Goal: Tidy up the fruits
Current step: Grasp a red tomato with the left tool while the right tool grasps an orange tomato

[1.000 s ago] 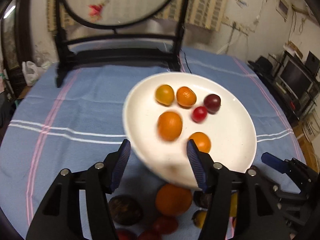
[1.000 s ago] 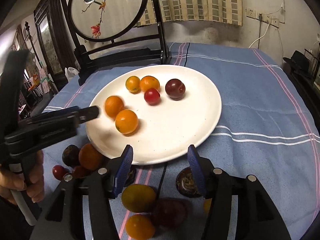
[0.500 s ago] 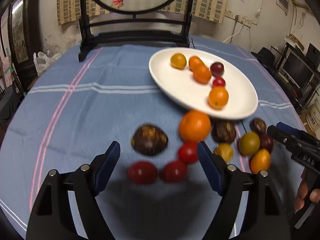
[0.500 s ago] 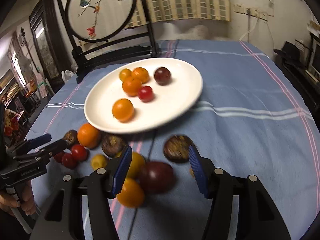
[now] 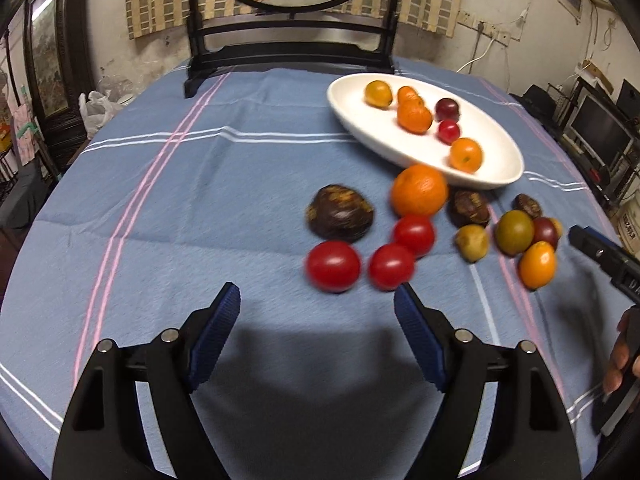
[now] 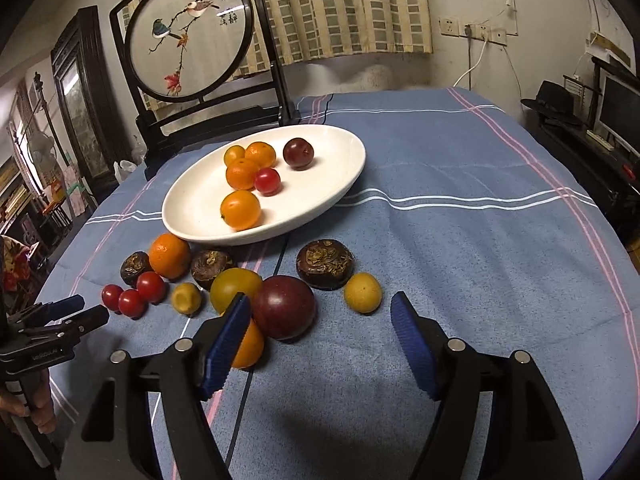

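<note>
Your left gripper (image 5: 318,312) has pulled back from the white plate (image 5: 360,128); its jaws, just opening, stand spread and empty near three cherry tomatoes (image 5: 333,266). Your right gripper (image 6: 320,316), also just opening, is spread, short of the purple plum (image 6: 283,306).

blue striped tablecloth (image 6: 460,240): covers the table | round embroidered screen (image 6: 188,36) with birds: stands in a black frame at the far table edge | checked curtain (image 6: 340,8): hangs behind it | wall sockets (image 6: 472,32): white cable plugged in | black hat (image 6: 554,100): far right | monitor (image 5: 600,128): right | white plastic bag (image 5: 96,108): left, beside the table
</note>
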The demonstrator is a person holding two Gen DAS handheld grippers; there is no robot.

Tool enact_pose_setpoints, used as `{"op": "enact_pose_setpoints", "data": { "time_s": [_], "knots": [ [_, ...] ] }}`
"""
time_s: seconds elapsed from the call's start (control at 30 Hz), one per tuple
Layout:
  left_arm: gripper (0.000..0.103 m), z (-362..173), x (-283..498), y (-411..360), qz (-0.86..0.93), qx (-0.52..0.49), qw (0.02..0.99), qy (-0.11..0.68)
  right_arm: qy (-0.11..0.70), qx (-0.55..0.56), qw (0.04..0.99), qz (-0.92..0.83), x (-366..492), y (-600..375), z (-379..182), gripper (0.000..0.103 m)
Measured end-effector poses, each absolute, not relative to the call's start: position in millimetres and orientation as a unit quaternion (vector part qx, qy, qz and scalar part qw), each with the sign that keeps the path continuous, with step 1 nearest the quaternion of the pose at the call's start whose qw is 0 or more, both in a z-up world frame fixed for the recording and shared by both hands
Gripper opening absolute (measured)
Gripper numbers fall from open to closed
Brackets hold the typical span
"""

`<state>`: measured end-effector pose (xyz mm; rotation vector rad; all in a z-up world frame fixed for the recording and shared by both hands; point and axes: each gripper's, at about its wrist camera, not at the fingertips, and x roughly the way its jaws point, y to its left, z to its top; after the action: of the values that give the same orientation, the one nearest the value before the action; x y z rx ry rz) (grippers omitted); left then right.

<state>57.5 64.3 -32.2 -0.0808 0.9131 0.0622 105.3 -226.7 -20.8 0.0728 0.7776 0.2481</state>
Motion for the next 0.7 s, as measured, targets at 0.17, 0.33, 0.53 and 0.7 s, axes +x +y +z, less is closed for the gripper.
{"op": "enact_pose_setpoints", "data": {
  "time_s": [0.17, 0.33, 0.53, 0.7],
  "knots": [
    [0.064, -44, 62, 71, 0.031, -0.026, 0.886, 0.462, 0.375, 0.03, 0.918, 0.123, 104, -225, -20, 0.077],
    [0.063, -46, 73, 65, 0.032, -0.004, 0.884, 0.466, 0.375, 0.025, 0.918, 0.126, 103, -224, -19, 0.077],
    [0.062, -49, 86, 54, 0.028, 0.007, 0.885, 0.465, 0.375, 0.02, 0.918, 0.129, 102, -222, -18, 0.077],
    [0.032, -45, 93, 53, 0.004, -0.003, 0.887, 0.462, 0.375, 0.022, 0.918, 0.127, 101, -224, -17, 0.077]
  ]
}}
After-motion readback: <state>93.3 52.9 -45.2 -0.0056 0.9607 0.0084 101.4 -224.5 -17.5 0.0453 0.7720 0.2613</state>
